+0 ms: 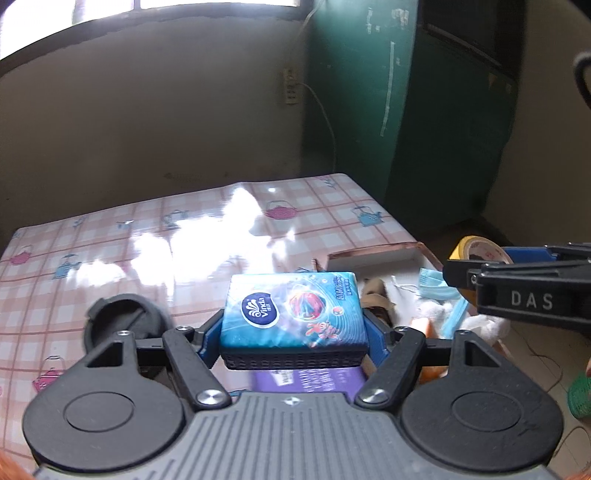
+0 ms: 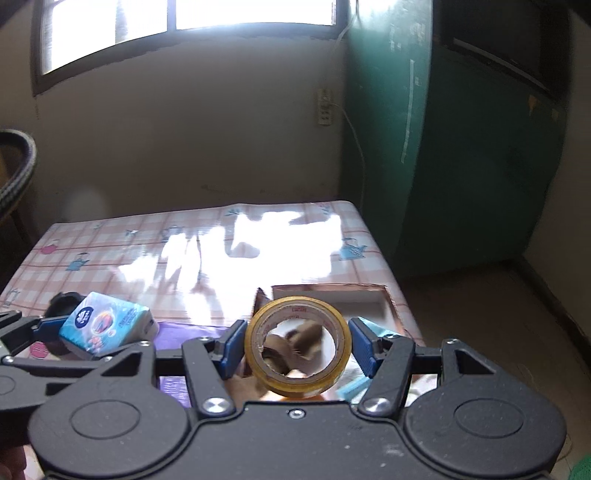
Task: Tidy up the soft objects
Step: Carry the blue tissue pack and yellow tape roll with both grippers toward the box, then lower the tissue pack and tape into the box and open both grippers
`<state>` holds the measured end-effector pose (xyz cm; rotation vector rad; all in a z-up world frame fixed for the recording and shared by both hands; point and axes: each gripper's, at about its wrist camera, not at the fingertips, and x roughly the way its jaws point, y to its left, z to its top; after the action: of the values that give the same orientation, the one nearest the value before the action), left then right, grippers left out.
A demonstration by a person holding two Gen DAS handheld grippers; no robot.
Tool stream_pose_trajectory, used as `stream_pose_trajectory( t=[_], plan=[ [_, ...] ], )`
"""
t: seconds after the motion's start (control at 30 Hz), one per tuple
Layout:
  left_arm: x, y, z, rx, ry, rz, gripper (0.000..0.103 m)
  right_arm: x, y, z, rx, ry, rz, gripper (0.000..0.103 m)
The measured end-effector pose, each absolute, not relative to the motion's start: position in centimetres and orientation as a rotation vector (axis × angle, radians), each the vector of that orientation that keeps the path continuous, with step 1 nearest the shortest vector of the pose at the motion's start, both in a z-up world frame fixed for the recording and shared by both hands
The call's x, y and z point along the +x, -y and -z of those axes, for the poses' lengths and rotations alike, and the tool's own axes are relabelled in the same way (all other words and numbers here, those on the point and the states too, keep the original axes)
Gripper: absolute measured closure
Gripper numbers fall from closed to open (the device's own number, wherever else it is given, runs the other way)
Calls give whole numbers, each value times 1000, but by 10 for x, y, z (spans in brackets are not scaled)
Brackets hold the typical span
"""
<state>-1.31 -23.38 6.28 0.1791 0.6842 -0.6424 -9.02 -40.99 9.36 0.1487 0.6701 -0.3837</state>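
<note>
A table [image 1: 110,258] covered in a glossy pink checked cloth printed with small teapots stands against a cream wall, glare from a window [image 2: 184,22] washing over its middle. A green cabinet [image 1: 424,110] fills the corner to the right, a white cord hanging down the wall beside it. At the table's near right corner sits an open cardboard box [image 1: 373,258] holding a blue face mask [image 1: 439,291] and a white and brown plush toy [image 1: 373,295].

The left gripper [image 1: 293,328] clamps a blue tissue pack [image 1: 295,306] between its blue pads, holding it above the table just left of the box; the soft pack bears a white logo and a red cartoon print, with a purple package [image 1: 306,380] lying beneath it. The right gripper [image 2: 297,347] grips a roll of yellow tape [image 2: 299,347] by its sides, raised over the box. A black round lid [image 1: 122,321] rests on the cloth at left.
</note>
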Motion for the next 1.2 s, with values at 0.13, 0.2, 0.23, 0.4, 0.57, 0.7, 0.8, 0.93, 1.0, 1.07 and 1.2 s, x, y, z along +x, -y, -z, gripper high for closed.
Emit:
stream_pose_trajectory(
  t=[0.13,0.2,0.23,0.4,0.57,0.7,0.8,0.93,1.0,1.07,1.2],
  plan=[
    [-17,248,-58,196,-684,686,28,-90,426,-88,175,-678,405,32],
    [-20,254,-55,203,-687,706,28,-90,434,-85,186,-683,415,32],
    [-21,258,-54,205,-688,718,28,-90,438,-84,193,-685,418,32],
    [-27,276,-48,223,-686,774,28,-85,456,-77,215,-702,428,32],
    [-25,294,-41,235,-676,811,28,-76,472,-68,245,-712,431,32],
    [-20,309,-33,235,-677,843,28,-72,481,-64,266,-718,432,32],
    [-15,319,-29,239,-675,867,28,-69,486,-62,282,-718,431,32],
    [-12,328,-24,235,-654,901,23,-62,494,-60,306,-702,426,29],
    [-13,327,-26,234,-639,902,21,-61,497,-62,321,-679,426,25],
    [-14,324,-28,232,-635,899,17,-63,497,-64,325,-666,432,25],
    [-13,312,-33,201,-658,858,17,-73,487,-72,302,-653,444,25]
  ],
)
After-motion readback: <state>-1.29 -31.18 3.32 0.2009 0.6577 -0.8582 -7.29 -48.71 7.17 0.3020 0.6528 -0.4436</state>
